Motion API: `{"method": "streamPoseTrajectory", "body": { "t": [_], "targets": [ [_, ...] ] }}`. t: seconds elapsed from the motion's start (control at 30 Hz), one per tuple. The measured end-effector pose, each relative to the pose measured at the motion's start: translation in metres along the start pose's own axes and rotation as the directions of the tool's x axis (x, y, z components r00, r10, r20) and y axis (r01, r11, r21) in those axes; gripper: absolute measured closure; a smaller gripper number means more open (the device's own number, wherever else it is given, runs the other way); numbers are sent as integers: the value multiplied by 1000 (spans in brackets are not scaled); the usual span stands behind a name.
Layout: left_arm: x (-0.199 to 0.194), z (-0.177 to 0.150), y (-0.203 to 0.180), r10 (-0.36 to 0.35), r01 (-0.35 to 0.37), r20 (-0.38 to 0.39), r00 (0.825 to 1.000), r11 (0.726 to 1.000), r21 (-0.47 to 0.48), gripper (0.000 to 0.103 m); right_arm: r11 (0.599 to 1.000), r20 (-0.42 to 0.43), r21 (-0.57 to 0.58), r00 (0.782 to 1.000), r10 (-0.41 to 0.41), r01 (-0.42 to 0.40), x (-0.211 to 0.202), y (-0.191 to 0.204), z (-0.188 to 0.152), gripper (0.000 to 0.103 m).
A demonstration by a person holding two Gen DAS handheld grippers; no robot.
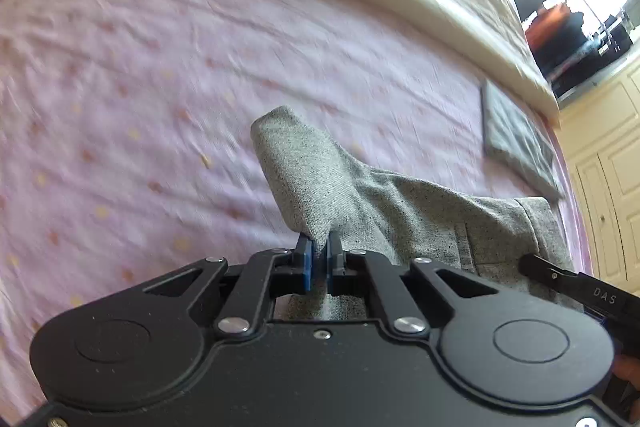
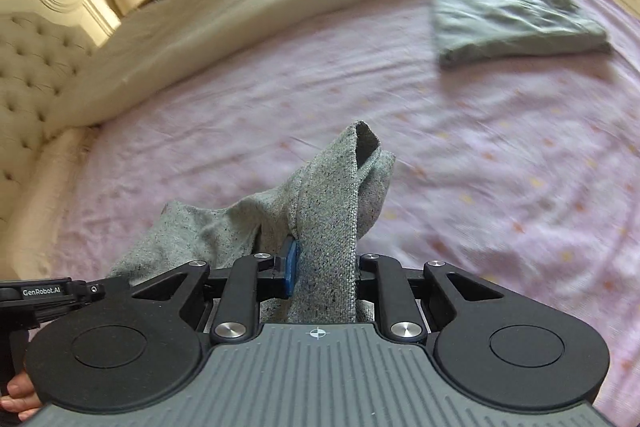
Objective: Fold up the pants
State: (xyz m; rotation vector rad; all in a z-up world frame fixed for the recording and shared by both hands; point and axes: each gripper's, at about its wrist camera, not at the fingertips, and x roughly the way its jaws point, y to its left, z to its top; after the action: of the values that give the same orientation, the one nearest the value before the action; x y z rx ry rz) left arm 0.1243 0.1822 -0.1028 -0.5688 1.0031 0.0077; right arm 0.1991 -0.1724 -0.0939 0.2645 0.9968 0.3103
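Observation:
The grey speckled pants (image 1: pixel 360 199) are lifted above the pink bed sheet (image 1: pixel 140 87). My left gripper (image 1: pixel 319 259) is shut on a corner of the pants, which sticks up past its blue pads. My right gripper (image 2: pixel 324 263) is shut on another edge of the same pants (image 2: pixel 324 203), the fabric rising in a folded peak between the fingers. The right gripper's tip (image 1: pixel 560 273) shows at the right of the left wrist view, and the left gripper's tip (image 2: pixel 60 293) shows at the left of the right wrist view.
A folded grey garment (image 2: pixel 516 23) lies on the sheet near the bed's far right edge; it also shows in the left wrist view (image 1: pixel 516 135). A cream duvet (image 2: pixel 240 7) is bunched along the far side. A tufted headboard (image 2: pixel 28 67) stands at left.

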Motion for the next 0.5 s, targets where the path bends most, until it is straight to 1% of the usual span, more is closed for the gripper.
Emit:
{"method": "streamPoseTrajectory", "body": {
  "t": [0.13,0.2,0.23,0.27,0.3,0.33,0.37,0.4,0.43,0.47,0.5],
  "targets": [
    [-18,49,27,44,-44,84,996,999,-3,95,995,31,7,995,97,-98,33,42,32,84],
    [-16,65,44,61,-58,94,994,998,-27,95,991,39,4,990,134,-134,51,59,44,84],
    [-10,71,54,74,-71,83,994,997,-41,93,990,37,3,990,139,-139,62,66,49,84],
    [1,75,64,101,-97,57,993,994,-56,84,991,30,7,991,132,-132,75,71,52,82],
    [14,76,74,141,-139,31,989,988,-69,81,993,17,18,993,115,-115,90,73,53,78],
    [28,75,85,194,-193,9,981,978,-79,79,996,-4,30,997,82,-82,107,71,51,77],
    [40,71,98,257,-257,-12,966,963,-84,79,999,-41,40,999,24,-22,126,67,49,76],
    [52,68,110,317,-319,-40,948,944,-81,79,997,-94,43,994,-60,65,145,63,47,77],
    [62,64,120,362,-368,-77,929,926,-82,79,987,-135,38,979,-151,158,159,60,44,78],
    [67,61,127,385,-396,-115,916,913,-96,80,973,-155,30,963,-220,227,166,56,41,78],
    [65,57,134,380,-396,-134,915,910,-121,80,969,-148,33,960,-236,243,166,51,37,78]
  ]
}}
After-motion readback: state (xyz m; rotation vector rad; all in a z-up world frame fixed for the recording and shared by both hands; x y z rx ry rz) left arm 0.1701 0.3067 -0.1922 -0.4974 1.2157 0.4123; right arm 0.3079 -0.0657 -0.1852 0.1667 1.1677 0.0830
